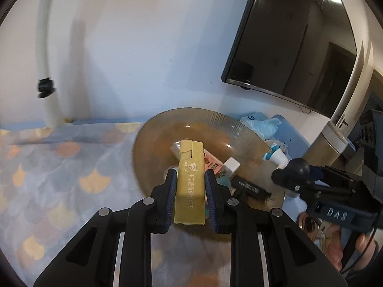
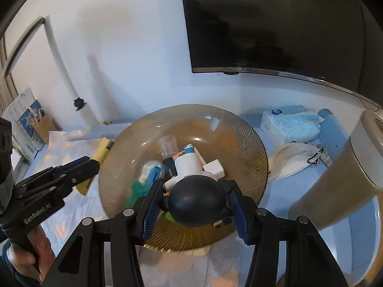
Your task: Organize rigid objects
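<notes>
My left gripper (image 1: 190, 174) is shut on a yellow lighter (image 1: 190, 186) with printed characters, held at the near left rim of a brown ribbed glass plate (image 1: 153, 138). In the right wrist view the left gripper (image 2: 92, 163) and the lighter (image 2: 101, 151) sit left of the plate (image 2: 241, 143). My right gripper (image 2: 194, 189) is shut on a black rubber air-blower bulb (image 2: 196, 203) over the plate's near side. In the plate lie a white tube (image 2: 188, 165), a white block (image 2: 214, 167), a clear cup (image 2: 168, 144) and a black lighter (image 1: 251, 187).
A tissue pack (image 2: 292, 124) and a face mask (image 2: 296, 160) lie right of the plate on the patterned blue cloth (image 1: 59, 167). A black TV (image 2: 275, 24) hangs on the wall. A white pipe (image 1: 45, 59) stands at left. A beige container (image 2: 347, 174) stands at right.
</notes>
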A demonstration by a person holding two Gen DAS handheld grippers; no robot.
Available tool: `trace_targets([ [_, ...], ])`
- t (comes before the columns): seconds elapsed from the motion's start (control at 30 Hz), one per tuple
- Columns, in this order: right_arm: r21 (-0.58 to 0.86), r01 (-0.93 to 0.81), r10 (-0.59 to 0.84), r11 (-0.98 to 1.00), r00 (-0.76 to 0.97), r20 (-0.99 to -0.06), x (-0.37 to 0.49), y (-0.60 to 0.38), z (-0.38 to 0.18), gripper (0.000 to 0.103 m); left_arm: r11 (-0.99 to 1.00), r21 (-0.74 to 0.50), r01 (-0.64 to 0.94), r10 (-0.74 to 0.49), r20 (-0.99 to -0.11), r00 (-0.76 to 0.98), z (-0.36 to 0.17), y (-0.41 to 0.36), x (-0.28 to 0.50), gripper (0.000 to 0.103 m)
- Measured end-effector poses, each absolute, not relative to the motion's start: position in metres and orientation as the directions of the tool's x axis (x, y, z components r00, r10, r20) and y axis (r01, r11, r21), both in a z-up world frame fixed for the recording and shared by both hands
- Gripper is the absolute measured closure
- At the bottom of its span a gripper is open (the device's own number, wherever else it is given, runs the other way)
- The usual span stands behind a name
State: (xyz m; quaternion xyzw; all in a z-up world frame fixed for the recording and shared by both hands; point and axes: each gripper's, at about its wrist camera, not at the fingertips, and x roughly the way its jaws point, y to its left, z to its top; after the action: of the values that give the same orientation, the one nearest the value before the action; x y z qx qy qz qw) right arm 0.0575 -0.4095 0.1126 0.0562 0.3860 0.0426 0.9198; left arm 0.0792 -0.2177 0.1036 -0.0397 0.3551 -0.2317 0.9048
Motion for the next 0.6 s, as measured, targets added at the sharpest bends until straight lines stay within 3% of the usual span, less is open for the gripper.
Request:
trace_targets([
  [0.1,0.064,-0.049,0.079,0.997,0.705,-0.704,0.072,-0.4,0.109,0.05,0.891,-0.24,0.386,-0.447,-0.618,0.647,0.099,-0.227,0.088,0.081],
  [0.13,0.042,-0.052,0.067,0.998,0.716,-0.695,0.074,-0.399,0.109,0.048,0.891,-0.244,0.382,-0.448,-0.604,0.659,0.1,-0.227,0.089,0.068],
  [0.17,0.024,-0.045,0.049,0.999,0.733,-0.679,0.077,-0.399,0.109,0.04,0.897,-0.245,0.367,-0.438,-0.592,0.676,0.101,-0.226,0.089,0.044],
  [0.23,0.023,-0.025,0.034,0.999,0.737,-0.675,0.08,-0.403,0.107,0.036,0.908,-0.25,0.337,-0.42,-0.576,0.702,0.103,-0.218,0.087,0.016],
  [0.37,0.071,-0.041,0.079,0.997,0.714,-0.696,0.071,-0.401,0.102,0.036,0.918,-0.274,0.286,-0.394,-0.565,0.725,0.104,-0.184,0.075,0.016],
  [0.6,0.026,-0.184,0.153,0.983,0.725,-0.672,0.03,-0.325,0.127,0.036,0.954,-0.269,0.13,-0.269,-0.583,0.767,0.105,-0.097,0.041,0.016],
])
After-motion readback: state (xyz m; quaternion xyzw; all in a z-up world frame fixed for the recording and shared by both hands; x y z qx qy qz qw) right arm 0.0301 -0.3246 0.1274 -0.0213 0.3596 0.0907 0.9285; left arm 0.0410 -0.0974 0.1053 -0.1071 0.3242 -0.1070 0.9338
